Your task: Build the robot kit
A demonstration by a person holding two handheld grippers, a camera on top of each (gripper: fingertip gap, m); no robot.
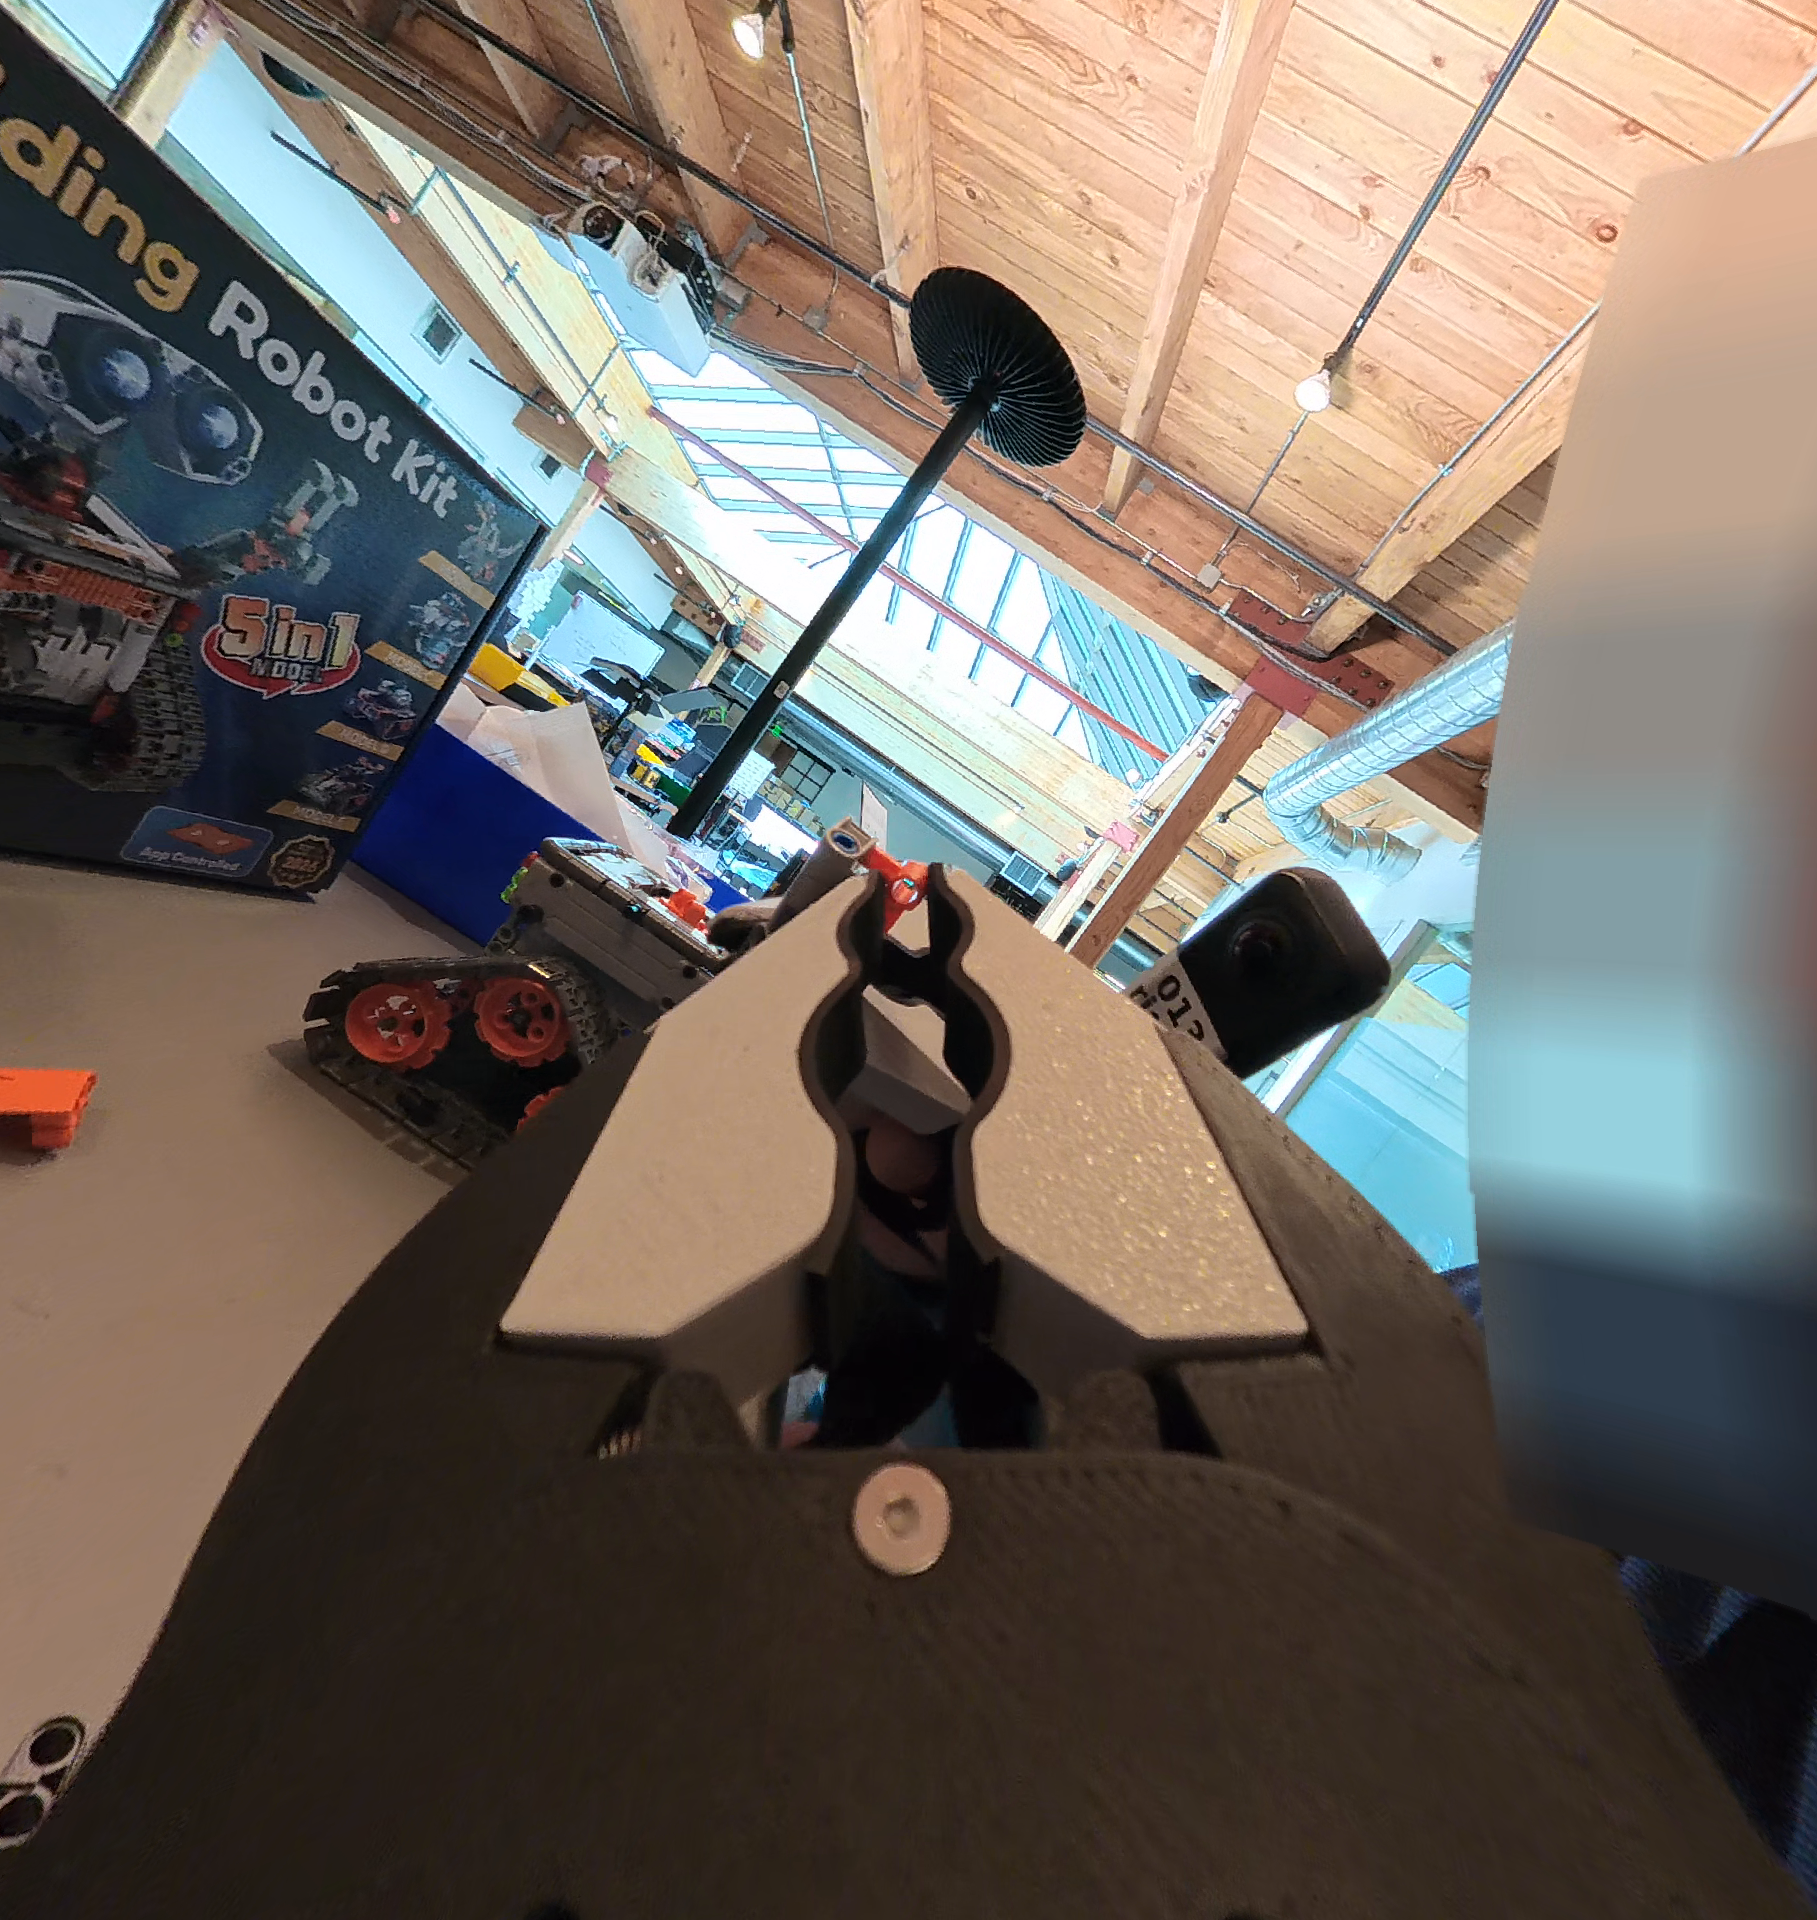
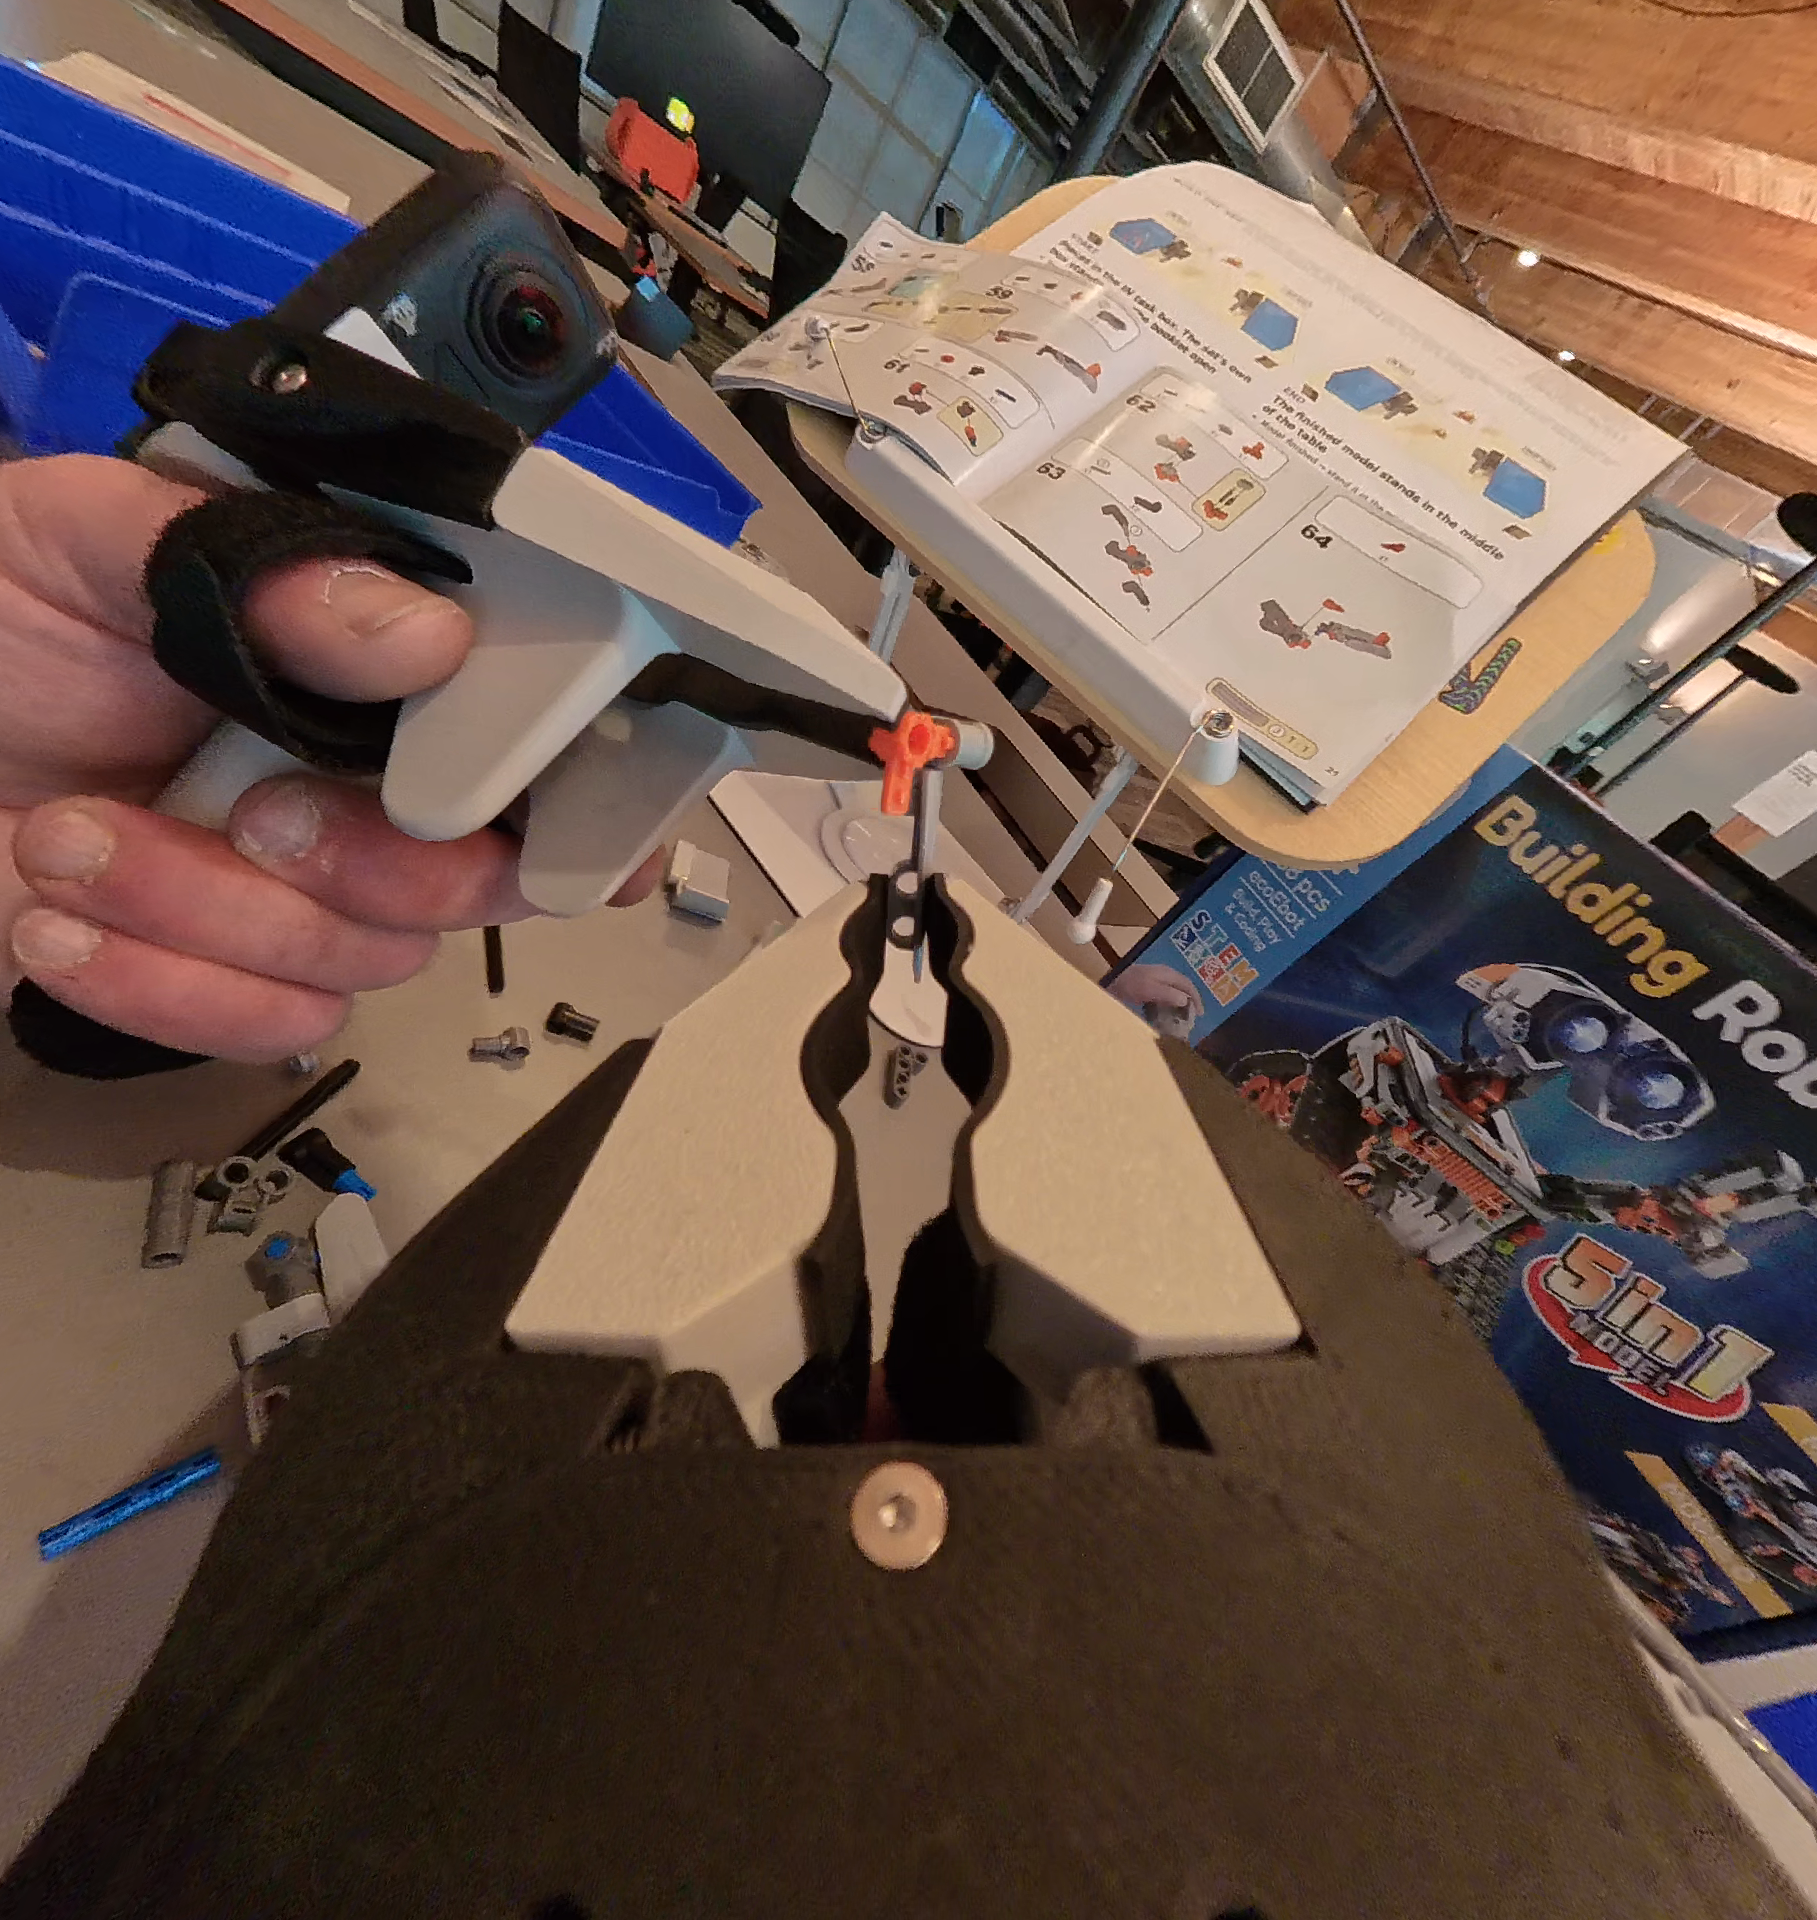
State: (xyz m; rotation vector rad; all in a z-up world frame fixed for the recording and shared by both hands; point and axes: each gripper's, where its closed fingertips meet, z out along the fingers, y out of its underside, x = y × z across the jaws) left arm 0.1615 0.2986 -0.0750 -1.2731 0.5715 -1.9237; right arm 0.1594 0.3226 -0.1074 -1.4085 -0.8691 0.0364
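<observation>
- Left gripper (image 1: 905, 891): grey fingers, black body.
- Right gripper (image 2: 909, 904): pale grey fingers, black body.
- Connector (image 2: 912, 753): orange.
- Beam (image 2: 906, 914): dark grey, with holes.
- Tracked model (image 1: 468, 1023): grey, black treads, orange wheels.
- Box (image 2: 1569, 1122): dark blue, yellow and white lettering.
- Bin (image 2: 104, 218): bright blue.
- Booklet (image 2: 1226, 436): white, blue and orange diagrams.
- Table (image 1: 135, 1195): pale grey.
</observation>
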